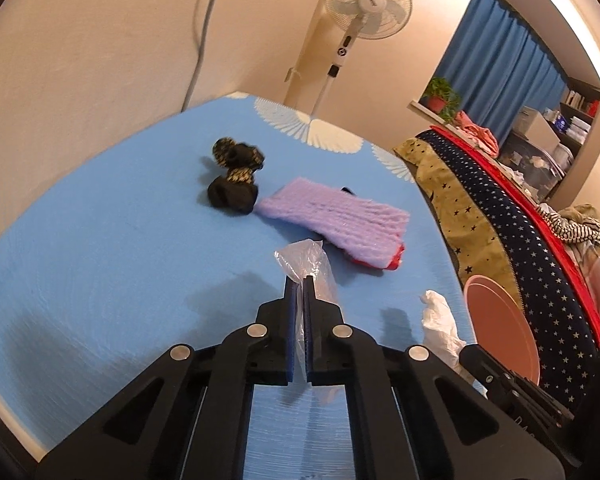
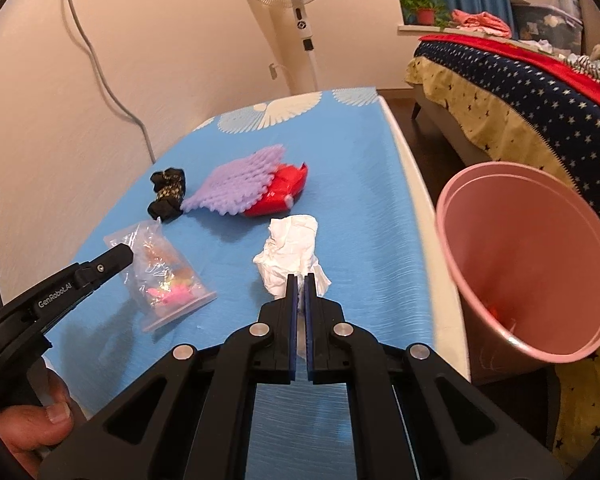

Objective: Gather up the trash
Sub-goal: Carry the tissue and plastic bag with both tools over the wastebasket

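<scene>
My left gripper (image 1: pixel 299 279) is shut on a clear plastic bag (image 1: pixel 305 263) and holds it just above the blue table cover (image 1: pixel 120 264). In the right wrist view that bag (image 2: pixel 168 276) holds pink and orange bits, with the left gripper (image 2: pixel 124 254) at its upper end. My right gripper (image 2: pixel 301 278) is shut on a crumpled white tissue (image 2: pixel 290 252), which also shows in the left wrist view (image 1: pixel 440 320). A pink bin (image 2: pixel 528 264) stands past the table's right edge, its mouth open toward me, with a few scraps inside.
A purple knitted cloth (image 2: pixel 240 184) lies over a red item (image 2: pixel 284 192) mid-table, beside a black and gold sock bundle (image 2: pixel 167 194). A standing fan (image 2: pixel 296 8) is behind the table. A bed with a star-patterned cover (image 2: pixel 540 96) is at right.
</scene>
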`<act>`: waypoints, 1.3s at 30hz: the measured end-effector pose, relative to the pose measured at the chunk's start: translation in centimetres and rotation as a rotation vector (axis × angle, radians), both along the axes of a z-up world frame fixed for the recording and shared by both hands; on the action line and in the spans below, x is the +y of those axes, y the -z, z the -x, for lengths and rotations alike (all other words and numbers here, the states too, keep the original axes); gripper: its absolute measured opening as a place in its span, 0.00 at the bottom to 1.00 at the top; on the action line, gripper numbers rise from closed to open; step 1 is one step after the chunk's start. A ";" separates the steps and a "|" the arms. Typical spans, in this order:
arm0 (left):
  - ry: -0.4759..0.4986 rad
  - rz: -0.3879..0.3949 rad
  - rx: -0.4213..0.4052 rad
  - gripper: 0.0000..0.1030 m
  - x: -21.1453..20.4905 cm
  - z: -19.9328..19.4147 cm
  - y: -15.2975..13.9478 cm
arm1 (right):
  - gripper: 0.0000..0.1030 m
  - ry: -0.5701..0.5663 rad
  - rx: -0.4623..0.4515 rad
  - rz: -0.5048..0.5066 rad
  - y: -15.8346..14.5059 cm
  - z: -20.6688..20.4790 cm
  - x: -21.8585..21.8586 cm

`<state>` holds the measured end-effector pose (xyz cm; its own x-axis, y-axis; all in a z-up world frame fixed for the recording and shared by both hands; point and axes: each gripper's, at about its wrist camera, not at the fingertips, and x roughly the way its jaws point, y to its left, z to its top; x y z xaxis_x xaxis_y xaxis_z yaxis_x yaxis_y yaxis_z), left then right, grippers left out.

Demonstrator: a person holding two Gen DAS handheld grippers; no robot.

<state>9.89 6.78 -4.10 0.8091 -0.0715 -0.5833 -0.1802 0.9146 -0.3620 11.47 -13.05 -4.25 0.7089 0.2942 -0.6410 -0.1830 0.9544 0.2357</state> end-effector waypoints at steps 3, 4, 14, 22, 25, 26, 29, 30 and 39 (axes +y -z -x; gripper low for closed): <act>0.014 -0.018 -0.020 0.03 -0.5 0.2 -0.8 | 0.03 0.014 -0.018 0.006 -0.7 0.3 -0.5; 0.018 -0.024 -0.026 0.02 -0.6 0.3 -1.0 | 0.03 0.021 -0.026 0.007 -1.0 0.5 -0.8; 0.068 -0.076 -0.078 0.01 -2.4 0.7 -2.7 | 0.03 0.084 -0.083 0.012 -3.3 1.7 -3.1; 0.108 -0.124 -0.117 0.01 -3.9 1.1 -4.0 | 0.03 0.131 -0.110 0.007 -4.3 2.2 -4.6; 0.120 -0.138 -0.127 0.01 -4.3 1.3 -4.3 | 0.03 0.142 -0.117 0.005 -4.5 2.3 -4.8; 0.123 -0.141 -0.130 0.01 -4.4 1.3 -4.4 | 0.03 0.147 -0.121 0.005 -4.6 2.3 -4.9; 0.134 -0.148 -0.134 0.01 -4.7 1.3 -4.5 | 0.03 0.160 -0.131 0.004 -4.9 2.4 -5.1; 0.138 -0.151 -0.136 0.01 -4.9 1.3 -4.5 | 0.03 0.164 -0.135 0.005 -5.0 2.6 -5.1; 0.173 -0.166 -0.153 0.01 -6.2 1.0 -4.8 | 0.03 0.225 -0.159 0.019 -5.7 2.7 -6.4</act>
